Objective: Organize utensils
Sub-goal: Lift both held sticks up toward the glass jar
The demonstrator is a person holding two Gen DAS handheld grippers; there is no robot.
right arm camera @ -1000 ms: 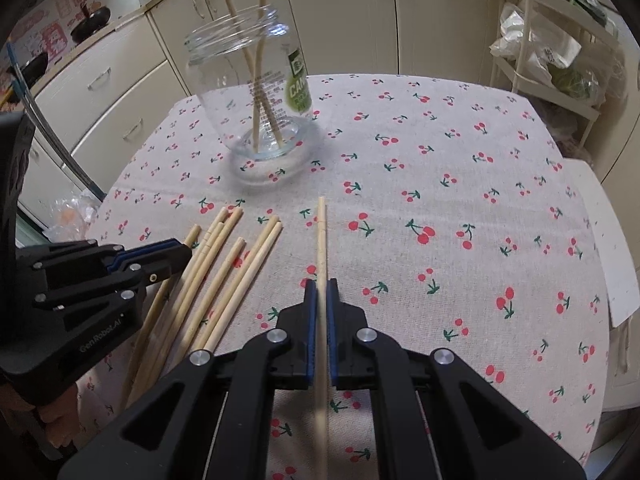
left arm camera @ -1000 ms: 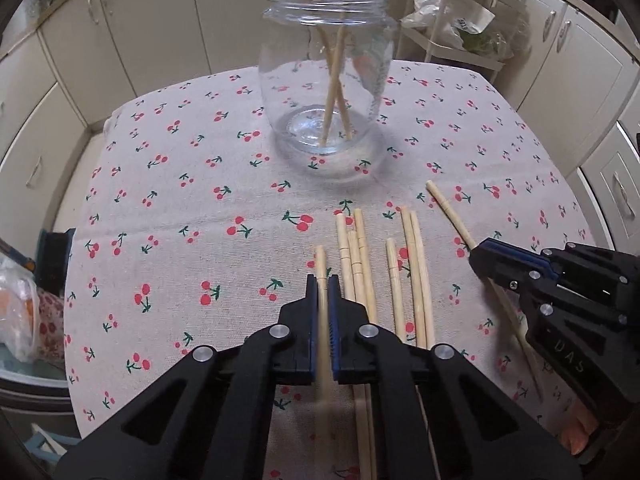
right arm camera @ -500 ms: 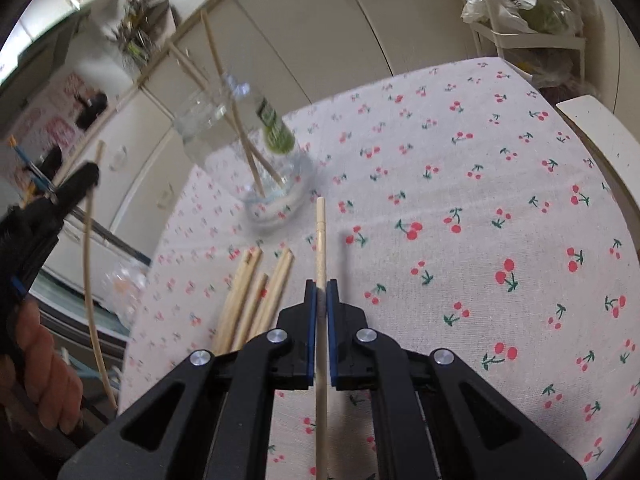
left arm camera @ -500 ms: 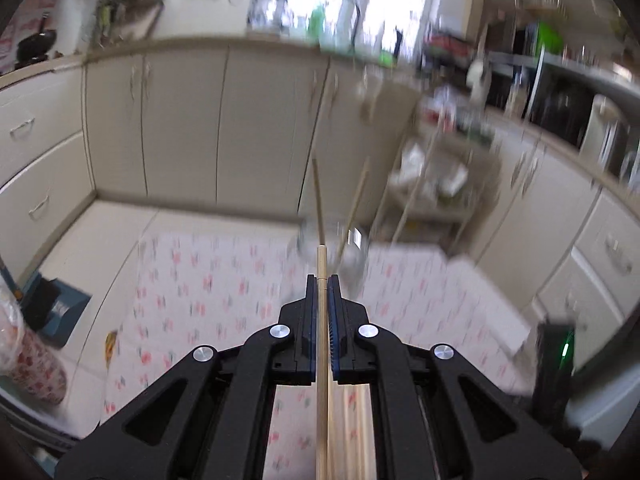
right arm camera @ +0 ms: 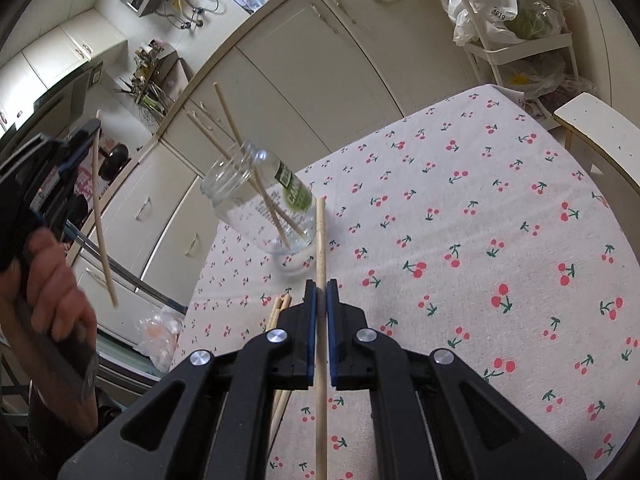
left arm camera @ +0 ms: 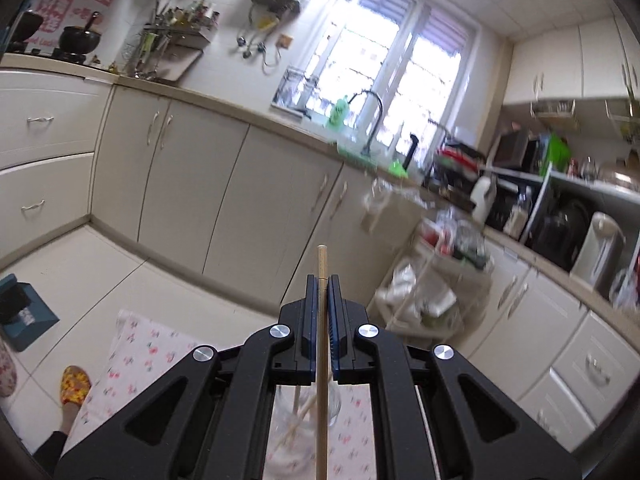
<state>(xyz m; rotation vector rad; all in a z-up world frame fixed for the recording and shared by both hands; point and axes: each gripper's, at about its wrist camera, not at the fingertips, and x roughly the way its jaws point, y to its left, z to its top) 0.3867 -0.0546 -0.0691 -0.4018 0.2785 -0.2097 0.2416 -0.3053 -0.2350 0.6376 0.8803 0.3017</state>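
Wooden chopsticks are getting sorted into a jar, and it's maybe a quarter done by my guess. Going left to right: the left tongs [right arm camera: 90, 130] are clamping one pale wooden chopstick [right arm camera: 103, 232] up in the air, well off the tabletop, tilted so its camera is mostly seeing kitchen cabinets. Next over, the clear glass jar with the green label [right arm camera: 260, 204] is sitting on the cherry-print tablecloth [right arm camera: 500, 240] with two sticks leaning inside it already. Then the right tongs [right arm camera: 320, 300] are pinching another bare wooden stick [right arm camera: 320, 232], pointing toward the jar. A few loose chopsticks [right arm camera: 280, 308] are lying near them, waiting.
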